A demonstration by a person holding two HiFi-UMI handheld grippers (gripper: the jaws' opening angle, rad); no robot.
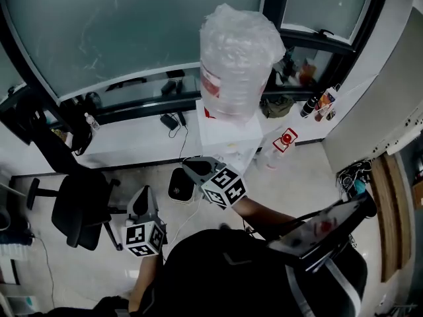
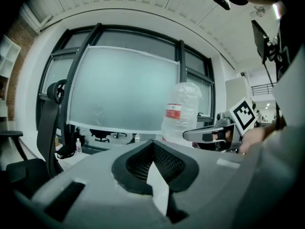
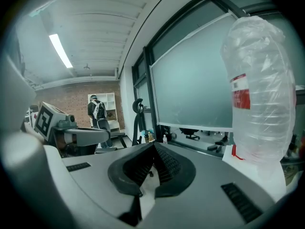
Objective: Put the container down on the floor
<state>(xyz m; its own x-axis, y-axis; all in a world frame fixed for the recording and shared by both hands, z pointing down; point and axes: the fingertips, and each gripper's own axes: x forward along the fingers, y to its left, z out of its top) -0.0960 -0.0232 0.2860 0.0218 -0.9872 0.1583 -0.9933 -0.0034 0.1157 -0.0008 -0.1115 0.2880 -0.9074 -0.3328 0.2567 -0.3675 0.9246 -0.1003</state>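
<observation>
The container [image 1: 236, 61] is a large clear water bottle wrapped in plastic film, standing neck-down on a white dispenser [image 1: 228, 134] by the window. It also shows in the left gripper view as the bottle [image 2: 183, 109] and in the right gripper view as the bottle [image 3: 259, 97]. My right gripper [image 1: 188, 166] is shut with nothing in it, pointing left just in front of the dispenser's lower part. My left gripper [image 1: 141, 194] is lower and further left, also shut and holding nothing. Neither touches the bottle. In their own views the left gripper [image 2: 153, 143] and right gripper [image 3: 155, 147] have their jaws together.
A black office chair [image 1: 79, 207] stands to the left. A white ledge [image 1: 132, 140] with cables runs under the frosted window. A small dark round object [image 1: 180, 185] sits on the floor near the dispenser. Bottles [image 1: 318, 104] stand on the right sill.
</observation>
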